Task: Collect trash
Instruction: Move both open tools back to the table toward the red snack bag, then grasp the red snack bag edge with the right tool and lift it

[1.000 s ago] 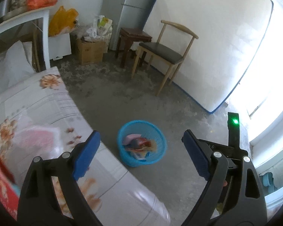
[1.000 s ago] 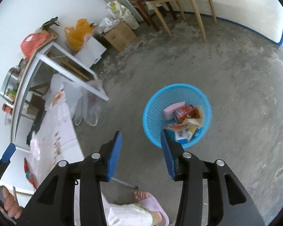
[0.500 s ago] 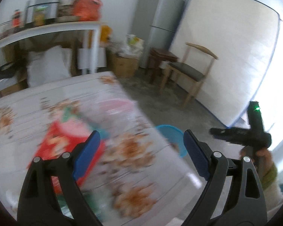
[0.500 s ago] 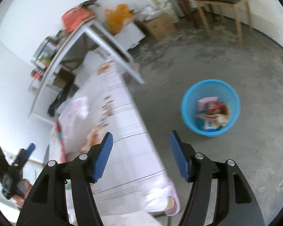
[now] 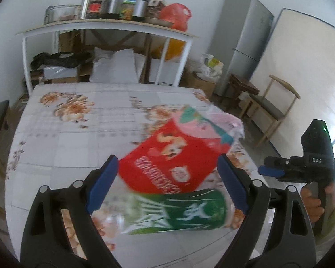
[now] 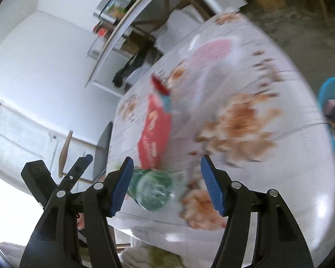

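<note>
Bed: a floral-printed white bedsheet (image 5: 82,138) is covering it, carrying the trash.
Basket: the round blue plastic basket (image 6: 330,109) is sitting on the floor off the bed's edge, holding wrappers.
Red packet: a red snack bag (image 5: 167,167) is lying on the bed.
Bottle: a green-labelled clear plastic bottle (image 5: 176,212) is lying just beside the packet.
Left gripper (image 5: 167,185): jaws are standing spread above the packet, gripping nothing.
Right gripper (image 6: 165,187): jaws are standing spread over the bottle's end, clear of it.

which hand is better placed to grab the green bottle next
Left, probably. The left gripper is open with the green bottle lying squarely between its fingers on the table. The right gripper is also open, but the bottle sits off by its left finger.
</note>
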{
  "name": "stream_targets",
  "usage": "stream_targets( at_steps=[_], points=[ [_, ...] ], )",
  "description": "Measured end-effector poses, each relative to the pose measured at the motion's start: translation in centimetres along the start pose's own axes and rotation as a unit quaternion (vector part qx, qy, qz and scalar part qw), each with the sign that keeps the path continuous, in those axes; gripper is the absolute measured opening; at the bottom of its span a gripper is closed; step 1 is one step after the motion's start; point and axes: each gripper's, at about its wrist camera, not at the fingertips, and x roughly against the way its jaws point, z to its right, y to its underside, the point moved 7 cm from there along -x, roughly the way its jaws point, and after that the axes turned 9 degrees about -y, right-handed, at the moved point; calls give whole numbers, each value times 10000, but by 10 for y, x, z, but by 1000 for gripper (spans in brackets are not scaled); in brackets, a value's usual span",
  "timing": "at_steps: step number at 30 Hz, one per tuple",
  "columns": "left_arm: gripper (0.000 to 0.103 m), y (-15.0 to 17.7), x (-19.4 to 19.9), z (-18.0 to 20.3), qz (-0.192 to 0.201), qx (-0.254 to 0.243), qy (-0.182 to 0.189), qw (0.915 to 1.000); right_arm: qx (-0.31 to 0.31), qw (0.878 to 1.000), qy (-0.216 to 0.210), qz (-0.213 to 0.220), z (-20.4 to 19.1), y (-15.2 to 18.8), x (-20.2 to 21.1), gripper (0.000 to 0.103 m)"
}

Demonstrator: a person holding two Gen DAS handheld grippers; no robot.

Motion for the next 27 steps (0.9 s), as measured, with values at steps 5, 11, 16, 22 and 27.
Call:
stream_targets(
  at_steps=[5, 11, 16, 22, 27],
  points=[
    [86, 7, -4, -26, -65, 199, -204, 9996, -291, 9995, -40, -133, 0, 0, -51, 61],
    [86, 14, -3, -55, -74, 358, -305, 9989, -639, 9976, 159, -223, 16, -3, -91, 61],
    [86, 24, -2, -72, -183, 477, -302, 9982, -647, 9977, 148, -126, 18, -8, -110, 54],
    [86, 29, -2, -78, -187, 536, -252, 9981, -576, 9983, 28, 22, 18, -10, -121, 29],
    [86, 30, -2, -78, -159, 522, -275, 9981, 2, 9998, 126, 129, 1, -13, -120, 10]
  ],
)
